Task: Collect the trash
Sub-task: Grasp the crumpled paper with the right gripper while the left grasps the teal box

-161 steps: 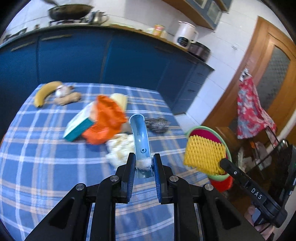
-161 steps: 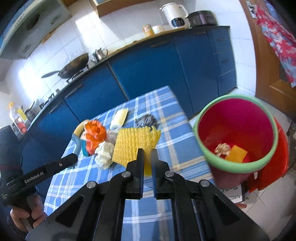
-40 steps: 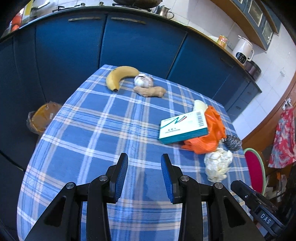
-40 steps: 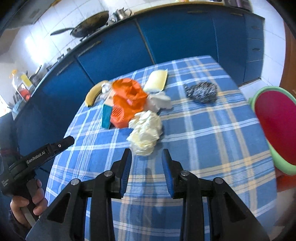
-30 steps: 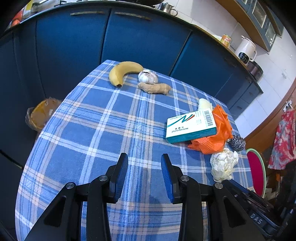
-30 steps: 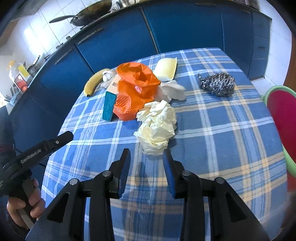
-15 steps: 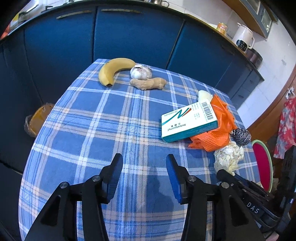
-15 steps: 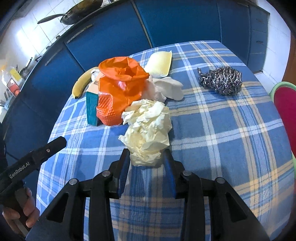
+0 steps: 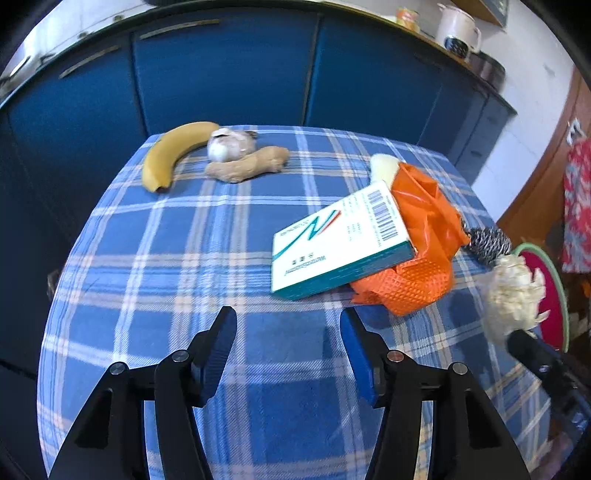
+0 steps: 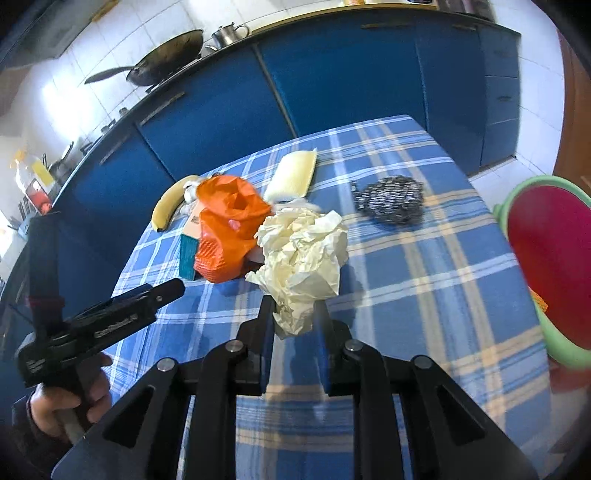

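Left to right: left gripper [image 9: 288, 326], fingers opening over bare bench [image 9: 155, 258], nothing between; carton [image 9: 341, 245] ahead-right, long axis slanting up-right. Right gripper [image 10: 293, 317], fingers closing on crumpled paper [image 10: 301, 254], lower tip pinched; bin [image 10: 546, 266] far right, off bench edge.

Crumpled matt paper wad [image 10: 303, 254], woven checked tablecloth [image 9: 184, 266], seemingly glossy orange plastic bag [image 10: 229, 221]

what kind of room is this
Most likely a home kitchen: blue cabinets run under a counter holding a wok and a kettle, and a table with a blue checked cloth carries a banana and ginger.
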